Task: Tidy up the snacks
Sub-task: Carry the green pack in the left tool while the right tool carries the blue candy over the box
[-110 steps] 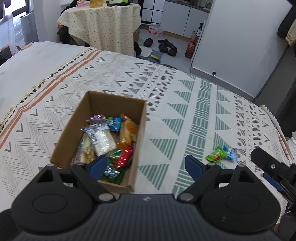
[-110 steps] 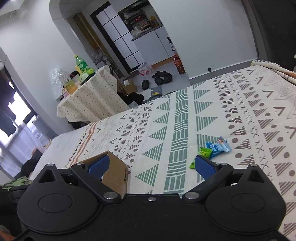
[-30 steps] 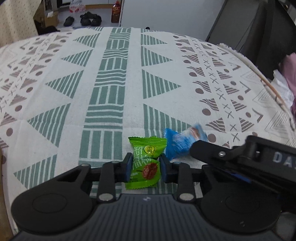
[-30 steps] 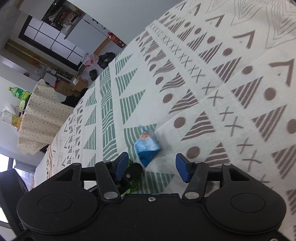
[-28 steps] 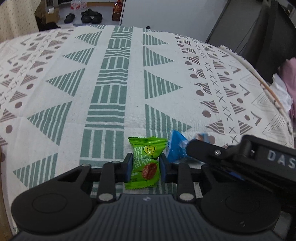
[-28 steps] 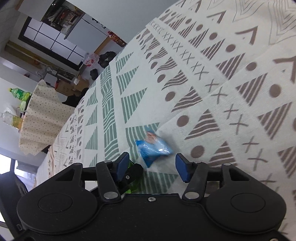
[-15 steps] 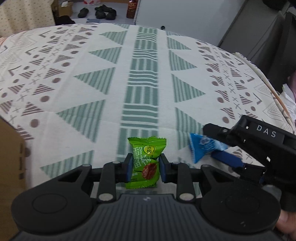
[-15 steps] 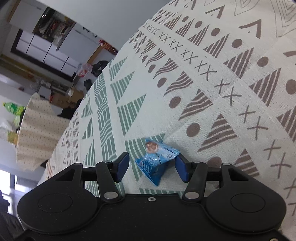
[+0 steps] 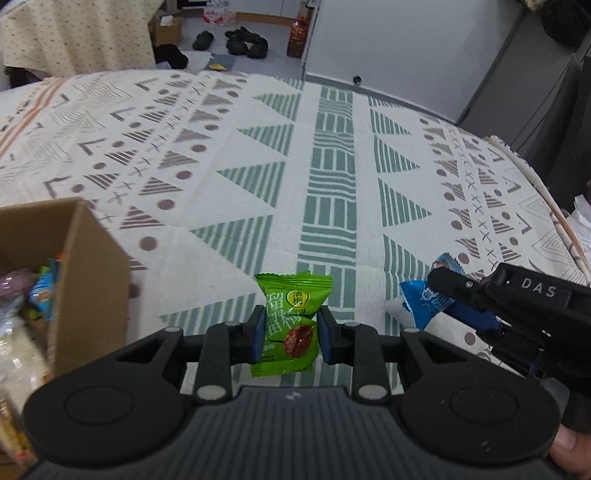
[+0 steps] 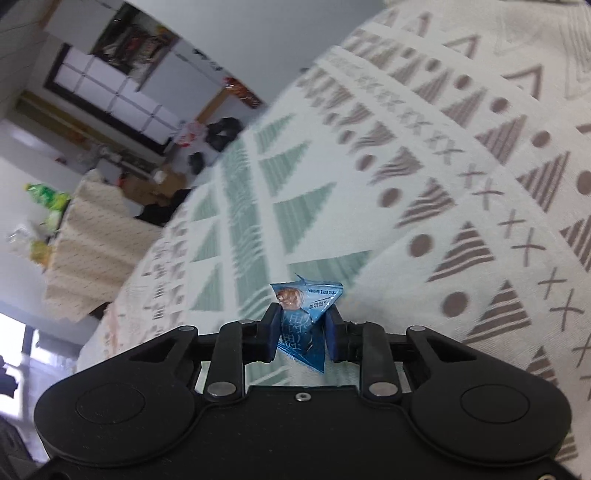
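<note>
- We see the patterned bedspread [image 9: 229, 206] filling most of both views, cream with green triangles, brown dots and crosses.
- We see the cardboard box [image 9: 88, 258] at the left edge of the left wrist view, standing open on the bedspread, with several wrapped snacks [image 9: 40, 291] lying inside it.
- We see a table under a dotted cloth [image 9: 74, 33] beyond the bed, and dark shoes [image 9: 243, 40] on the floor near the white wall.
- Our left gripper [image 9: 290, 328] has its blue pads drawn in narrow against the green snack packet [image 9: 291, 321], pinching it by its lower half; the packet stands upright, just right of the box.
- Our right gripper [image 10: 303, 330] is likewise closed in on the blue snack packet [image 10: 304, 317], which is squeezed between the pads and sticks out ahead of them, above the bedspread.
- From the left wrist view we see the right gripper [image 9: 448, 291] holding the blue packet [image 9: 424, 299] just right of the green one.
</note>
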